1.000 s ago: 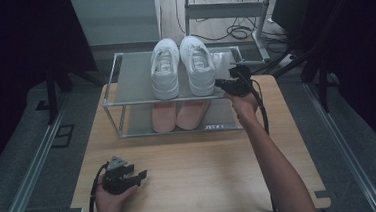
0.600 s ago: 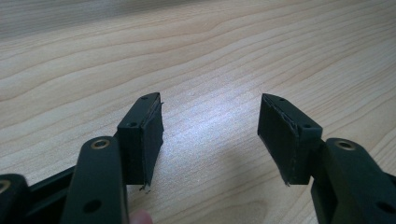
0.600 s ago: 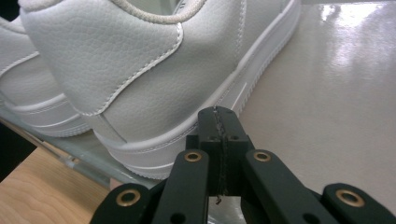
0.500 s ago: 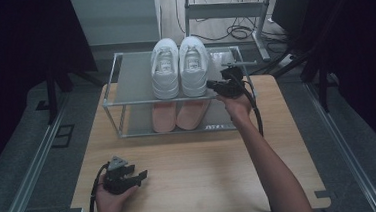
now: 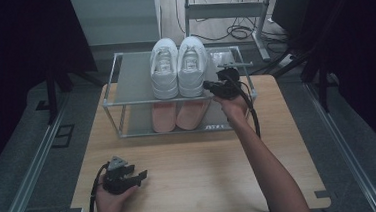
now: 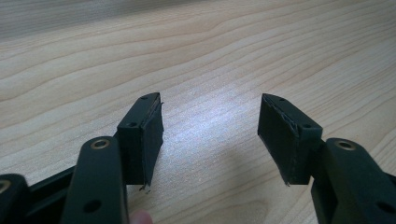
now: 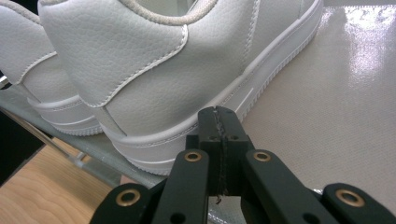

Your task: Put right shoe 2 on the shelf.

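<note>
High view: right gripper sat up at the top shelf of the glass rack, tips just beside the outer heel side of the right white sneaker; left white sneaker stood touching it, both toes pointing away. A pink pair lay on the lower shelf underneath. Left gripper rested low on the wooden table near the front edge, well apart from the rack. Left gripper view: jaws spread wide, nothing between them — bare wood grain below. Right gripper view: right gripper's jaws pressed fully together, clamping nothing, tips at the white sole edge near the sneaker's heel — contact or a hair off, couldn't tell.
</note>
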`<state>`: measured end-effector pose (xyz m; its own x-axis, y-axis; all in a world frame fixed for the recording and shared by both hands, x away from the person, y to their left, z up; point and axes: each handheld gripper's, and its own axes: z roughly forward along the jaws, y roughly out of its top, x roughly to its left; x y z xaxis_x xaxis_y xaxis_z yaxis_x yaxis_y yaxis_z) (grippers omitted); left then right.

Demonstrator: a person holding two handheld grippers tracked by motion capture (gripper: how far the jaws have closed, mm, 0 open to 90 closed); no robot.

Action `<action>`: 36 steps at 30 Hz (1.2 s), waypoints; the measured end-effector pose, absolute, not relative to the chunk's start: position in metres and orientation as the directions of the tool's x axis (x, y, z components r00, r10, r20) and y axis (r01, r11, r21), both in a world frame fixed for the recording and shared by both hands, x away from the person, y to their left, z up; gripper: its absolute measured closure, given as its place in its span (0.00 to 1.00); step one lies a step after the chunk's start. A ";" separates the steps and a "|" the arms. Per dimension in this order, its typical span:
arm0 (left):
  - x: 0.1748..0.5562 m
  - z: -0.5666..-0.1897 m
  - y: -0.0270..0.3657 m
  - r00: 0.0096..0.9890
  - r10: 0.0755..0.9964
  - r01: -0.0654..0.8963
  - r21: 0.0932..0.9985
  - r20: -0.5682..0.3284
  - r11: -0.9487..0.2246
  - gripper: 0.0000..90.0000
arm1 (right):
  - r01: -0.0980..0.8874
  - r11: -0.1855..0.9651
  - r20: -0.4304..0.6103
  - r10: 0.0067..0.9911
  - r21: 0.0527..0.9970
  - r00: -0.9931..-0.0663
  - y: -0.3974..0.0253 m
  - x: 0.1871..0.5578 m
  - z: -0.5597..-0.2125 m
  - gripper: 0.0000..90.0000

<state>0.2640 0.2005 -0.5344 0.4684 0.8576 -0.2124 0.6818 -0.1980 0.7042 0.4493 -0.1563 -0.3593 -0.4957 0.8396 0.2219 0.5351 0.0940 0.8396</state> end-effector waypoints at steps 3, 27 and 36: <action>0.264 -0.534 0.201 0.470 0.857 0.681 0.704 -0.210 -0.201 0.45 | 0.534 0.090 0.227 0.837 0.841 -0.497 -0.157 0.449 -0.360 0.99; 0.265 -0.535 0.200 0.469 0.857 0.686 0.700 -0.214 -0.200 0.45 | 0.482 0.085 0.214 0.819 0.872 -0.532 -0.186 0.420 -0.361 0.97; 0.266 -0.535 0.202 0.462 0.860 0.689 0.698 -0.218 -0.194 0.45 | 0.450 0.106 0.197 0.794 0.887 -0.575 -0.208 0.390 -0.372 0.84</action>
